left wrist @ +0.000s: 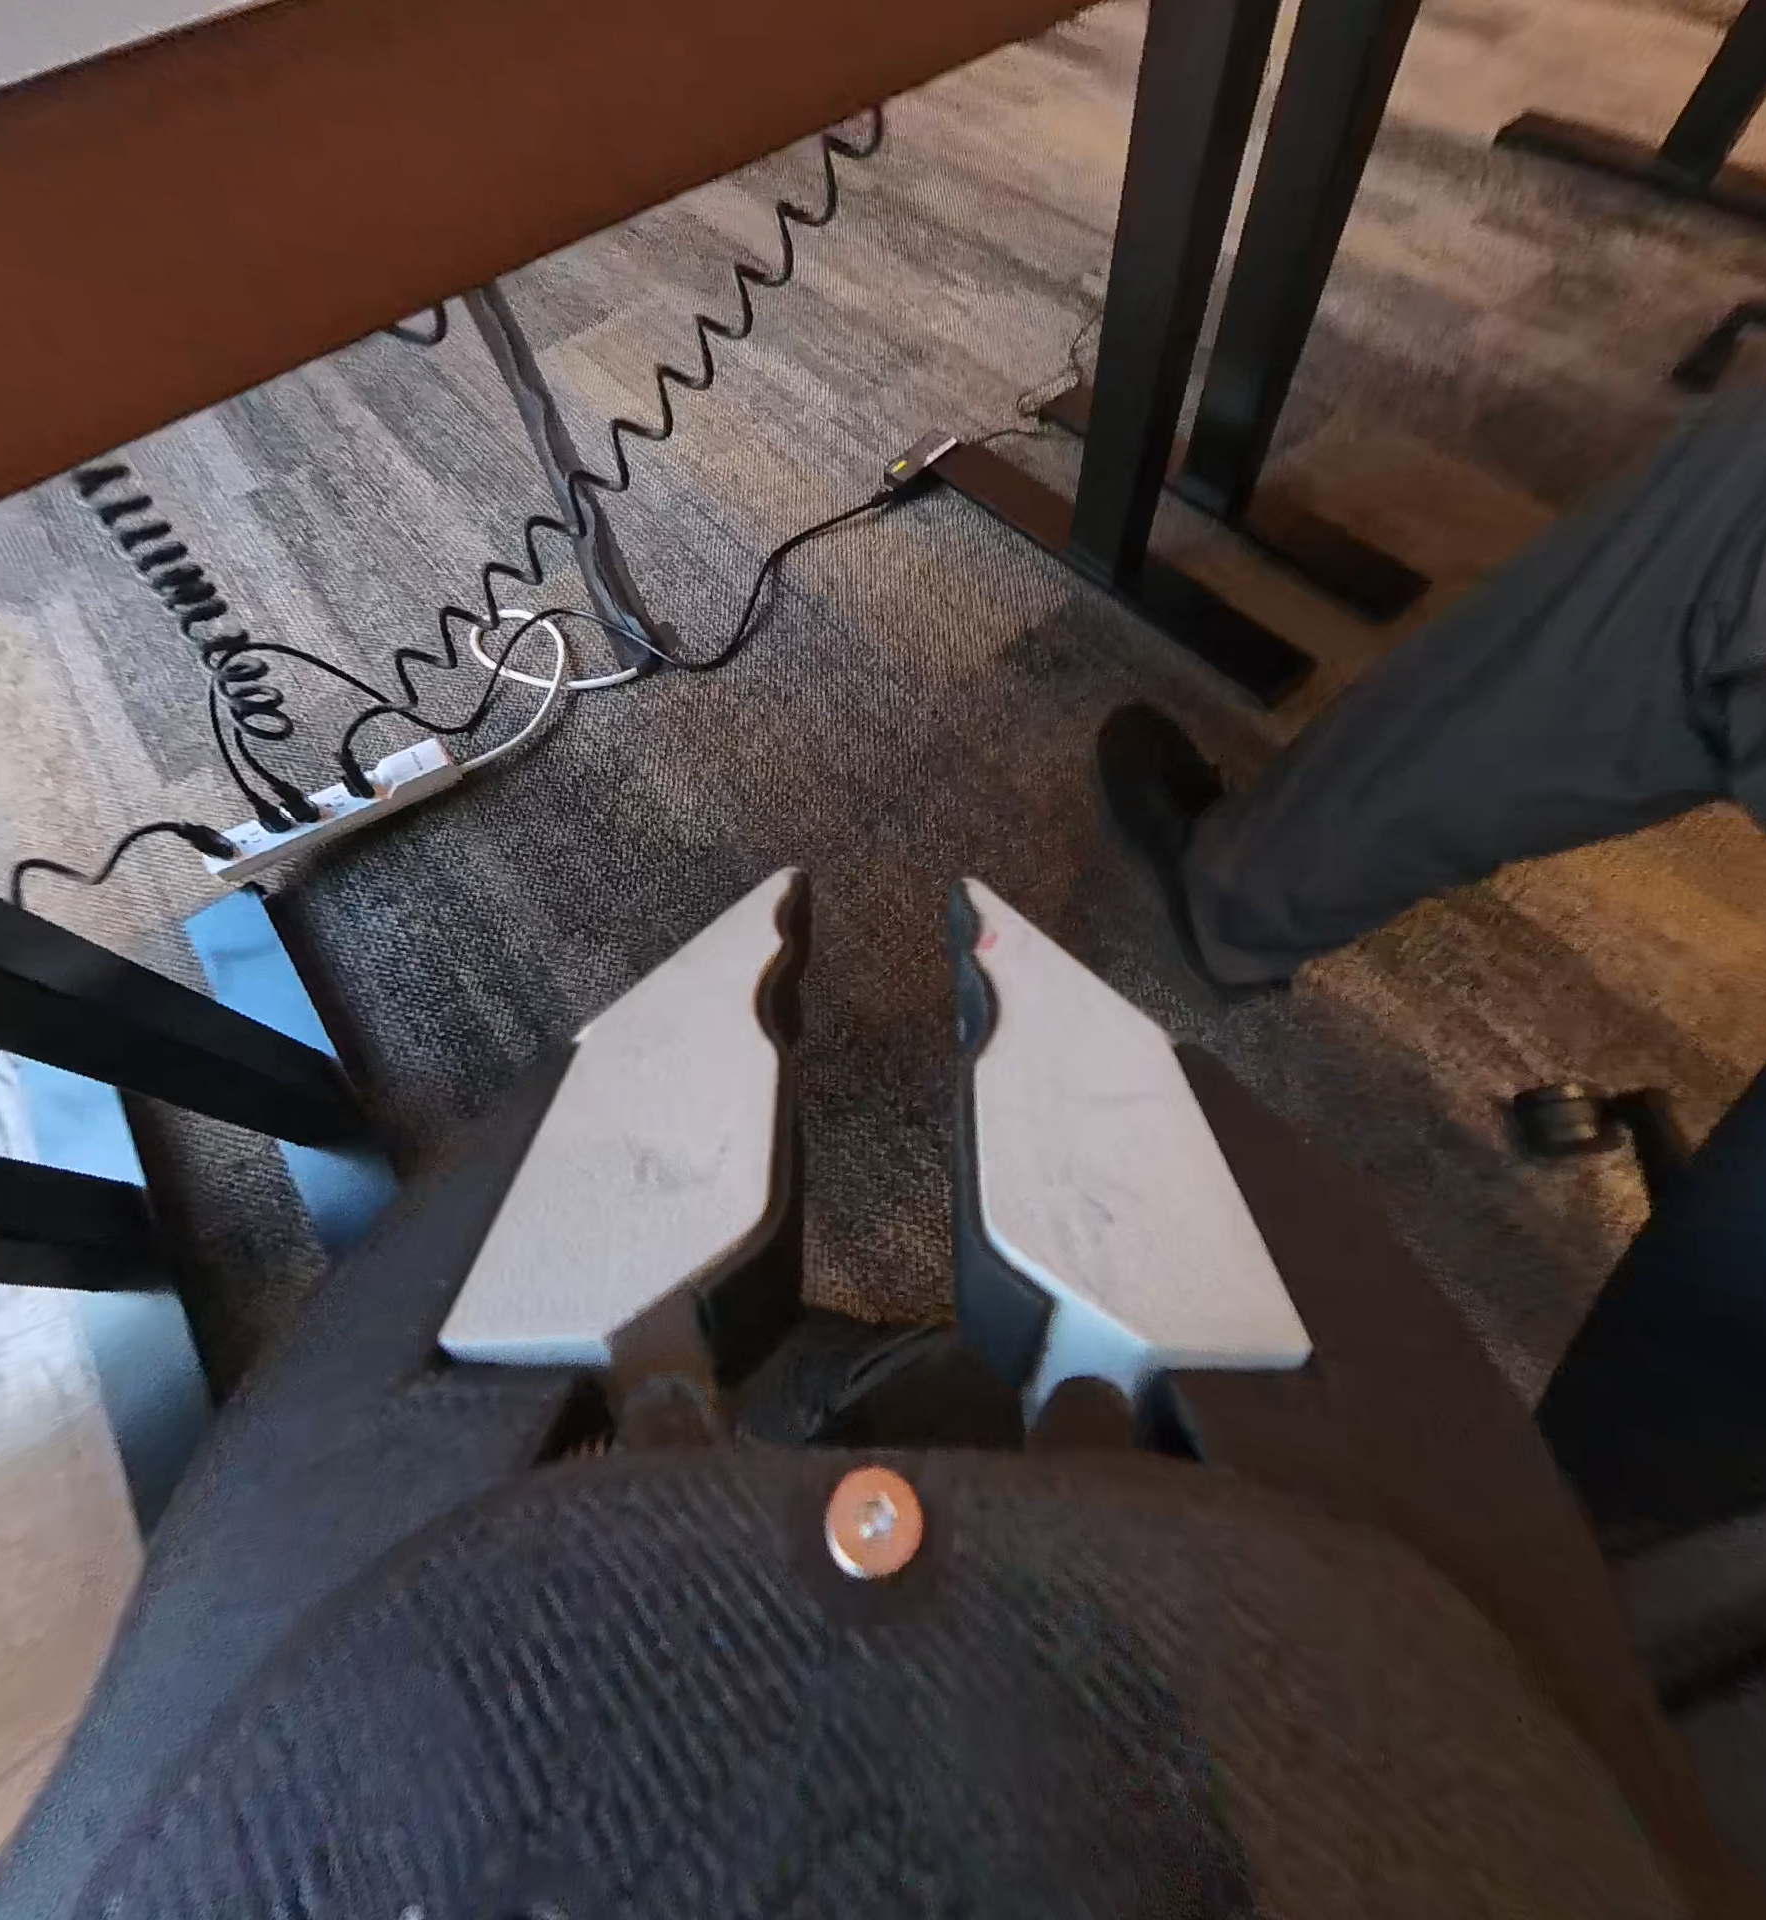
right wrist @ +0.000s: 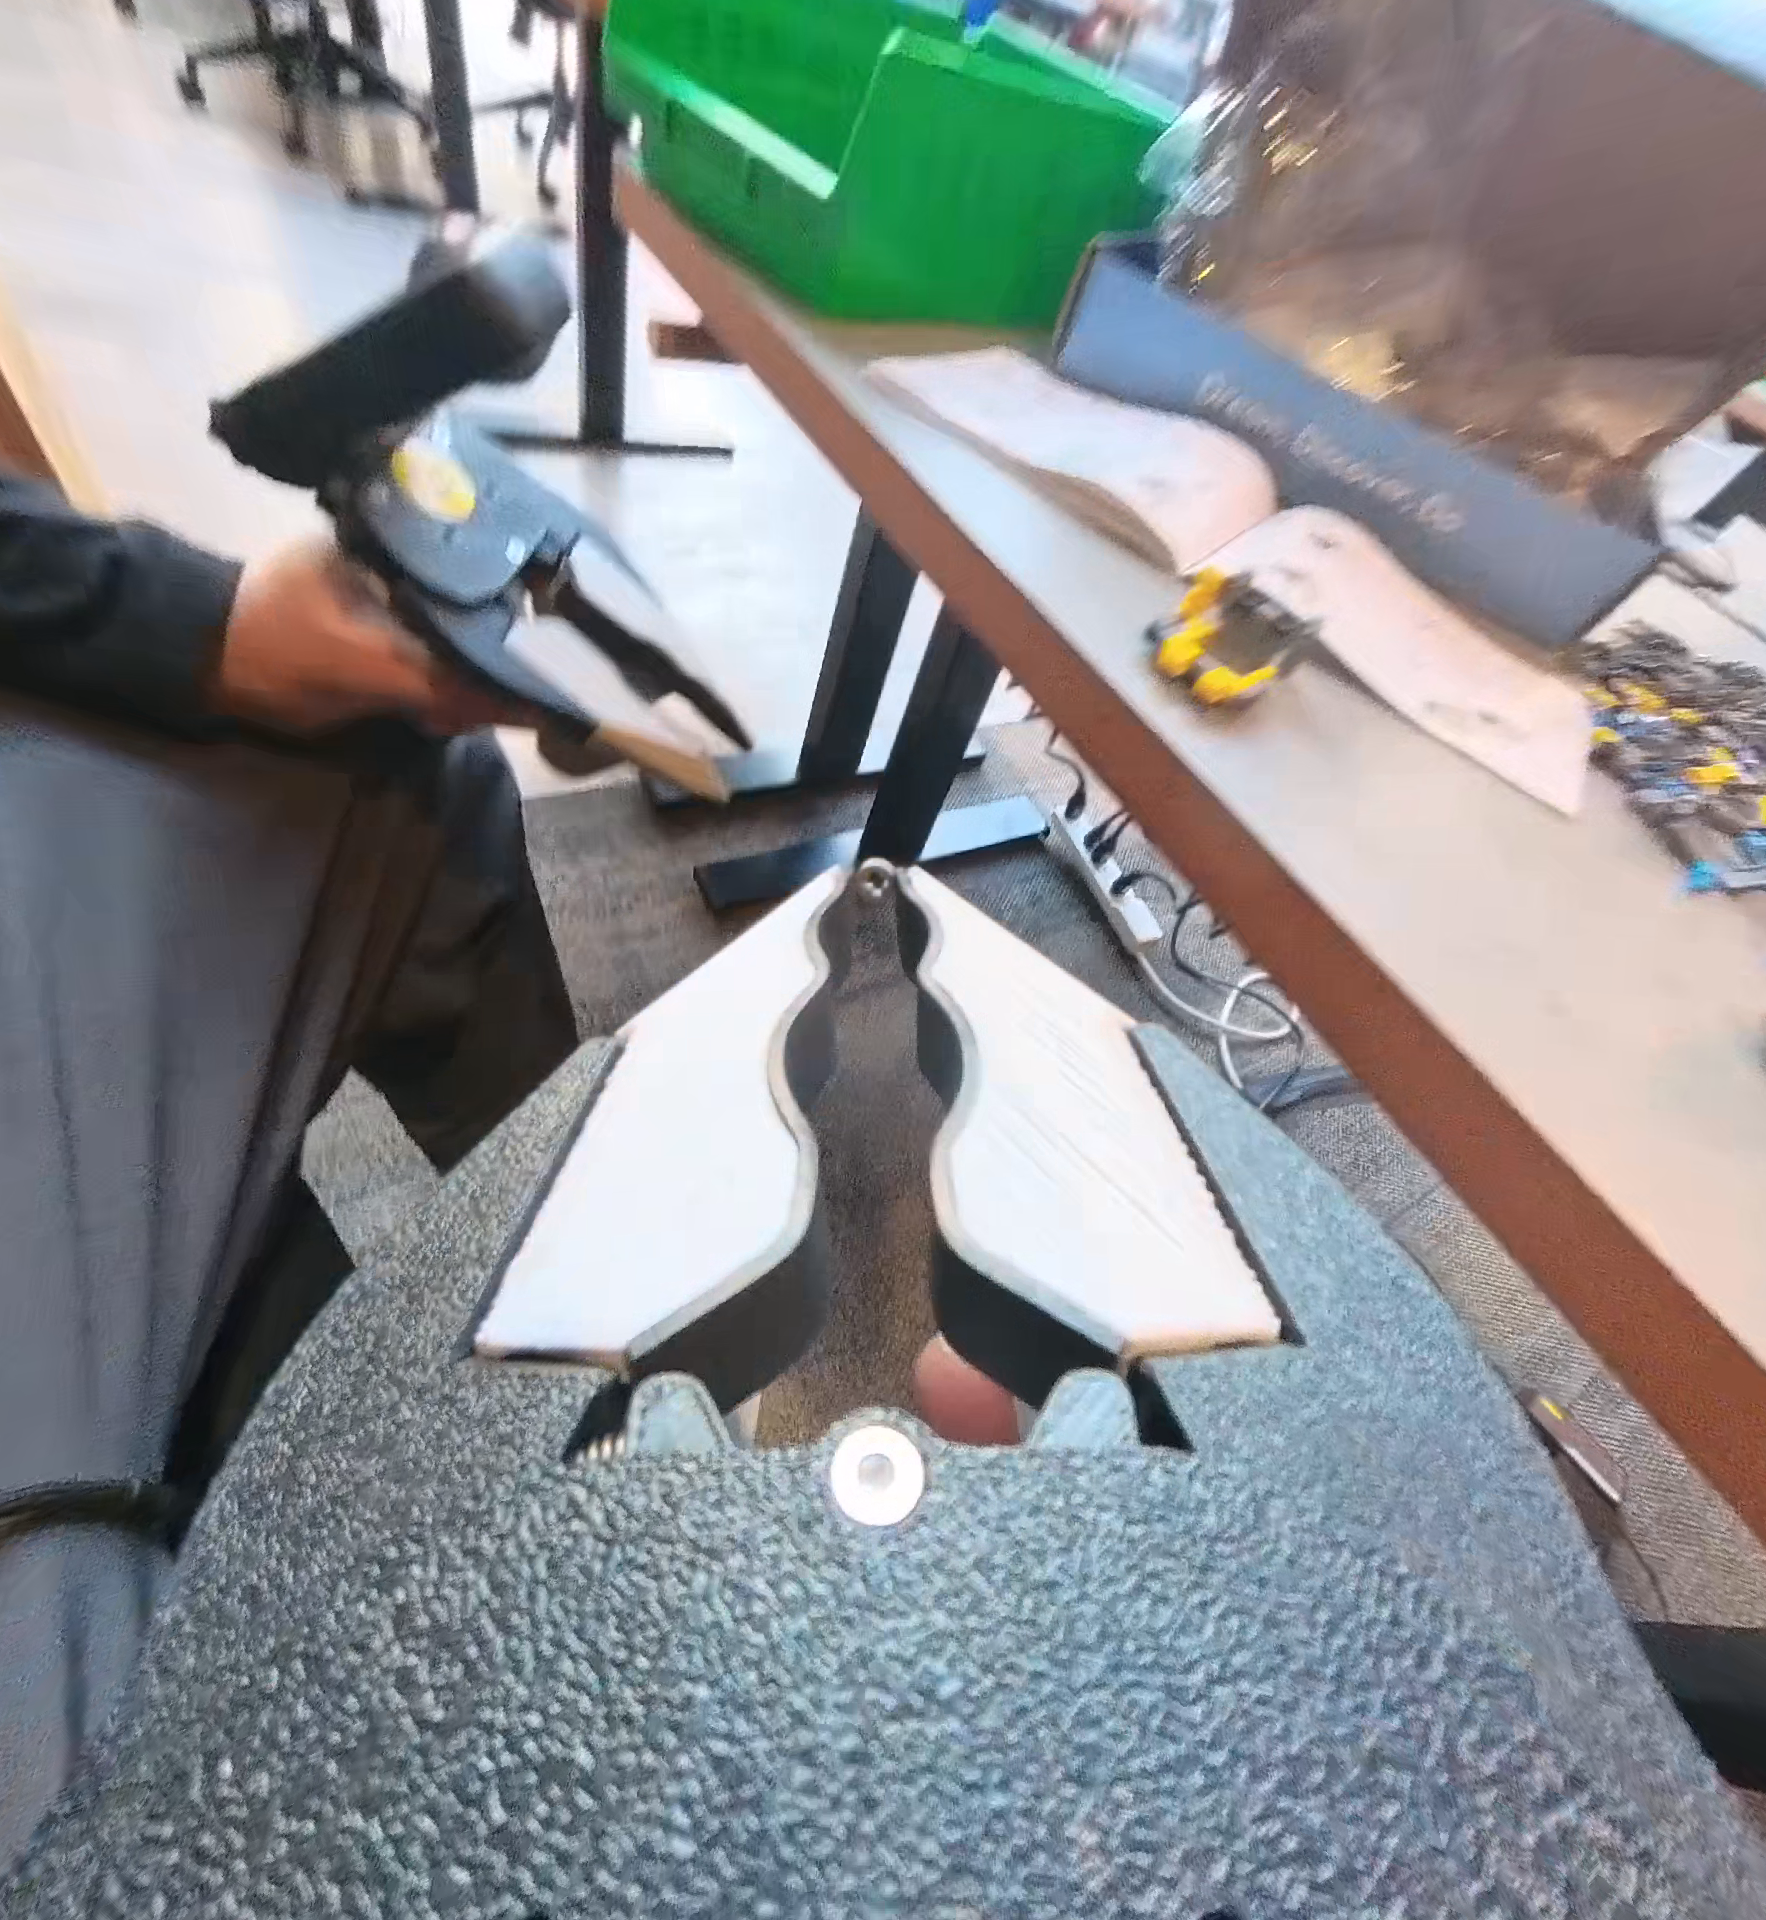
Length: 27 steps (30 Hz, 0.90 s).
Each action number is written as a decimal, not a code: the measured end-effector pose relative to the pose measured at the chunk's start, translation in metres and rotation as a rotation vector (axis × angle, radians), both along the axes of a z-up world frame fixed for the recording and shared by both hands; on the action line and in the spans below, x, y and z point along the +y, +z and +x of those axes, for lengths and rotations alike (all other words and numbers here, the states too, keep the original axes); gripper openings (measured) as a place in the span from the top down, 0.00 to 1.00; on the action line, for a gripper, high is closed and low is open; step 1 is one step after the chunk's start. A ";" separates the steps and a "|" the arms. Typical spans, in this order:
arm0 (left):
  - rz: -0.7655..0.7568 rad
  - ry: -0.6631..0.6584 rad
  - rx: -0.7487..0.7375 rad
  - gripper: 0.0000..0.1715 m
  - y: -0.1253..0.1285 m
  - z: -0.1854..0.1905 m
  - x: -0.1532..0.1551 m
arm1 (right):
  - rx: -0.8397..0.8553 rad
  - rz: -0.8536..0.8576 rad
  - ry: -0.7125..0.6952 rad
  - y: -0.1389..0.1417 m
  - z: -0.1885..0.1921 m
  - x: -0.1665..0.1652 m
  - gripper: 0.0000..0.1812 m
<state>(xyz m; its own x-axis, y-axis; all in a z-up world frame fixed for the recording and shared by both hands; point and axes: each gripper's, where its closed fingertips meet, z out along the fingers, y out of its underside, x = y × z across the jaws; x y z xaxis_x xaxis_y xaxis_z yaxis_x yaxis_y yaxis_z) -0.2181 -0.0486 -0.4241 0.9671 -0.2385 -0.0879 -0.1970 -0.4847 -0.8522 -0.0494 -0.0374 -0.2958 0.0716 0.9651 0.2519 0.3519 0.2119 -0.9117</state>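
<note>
My right gripper [right wrist: 875,878] is held low beside the table edge [right wrist: 1149,727], over the carpet. Its fingertips are closed on a small grey round piece [right wrist: 876,881]. My left gripper [left wrist: 884,891] is open and empty, pointing down at the grey carpet [left wrist: 754,727] below the brown table edge [left wrist: 235,260]. It also shows in the right wrist view [right wrist: 671,743], held in a hand at the left. On the table lie a small yellow and black model [right wrist: 1211,644], an open booklet [right wrist: 1118,468] and a pile of small dark, blue and yellow pieces [right wrist: 1731,790].
Green bins [right wrist: 920,177] and a dark blue box [right wrist: 1357,468] stand at the table's back. On the carpet lie a white power strip [left wrist: 339,805] with black cables and a coiled cord [left wrist: 713,343]. Black table legs [left wrist: 1170,312], a person's trouser leg [left wrist: 1481,727] and a chair castor [left wrist: 1554,1117] are close. Across from one pair of fingers to the other is roughly 20 cm.
</note>
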 end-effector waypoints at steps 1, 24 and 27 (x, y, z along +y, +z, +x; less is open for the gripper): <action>-0.002 -0.007 0.027 0.83 0.000 0.005 0.000 | 0.031 -0.017 -0.010 0.011 0.007 0.006 0.96; 0.238 -0.241 0.155 0.83 0.160 0.032 0.112 | 0.047 -0.081 0.109 0.047 -0.078 0.190 0.97; 0.193 -0.236 0.090 0.83 0.156 0.031 0.117 | -0.001 -0.096 0.121 0.037 -0.082 0.191 0.97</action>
<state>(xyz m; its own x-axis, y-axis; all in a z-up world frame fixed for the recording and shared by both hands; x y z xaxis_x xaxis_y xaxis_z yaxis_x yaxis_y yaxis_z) -0.1871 0.0687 -0.2677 0.8735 -0.4259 -0.2358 -0.3632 -0.2475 -0.8983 -0.1312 0.1535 -0.2584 -0.0470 0.9863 0.1581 0.3301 0.1647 -0.9295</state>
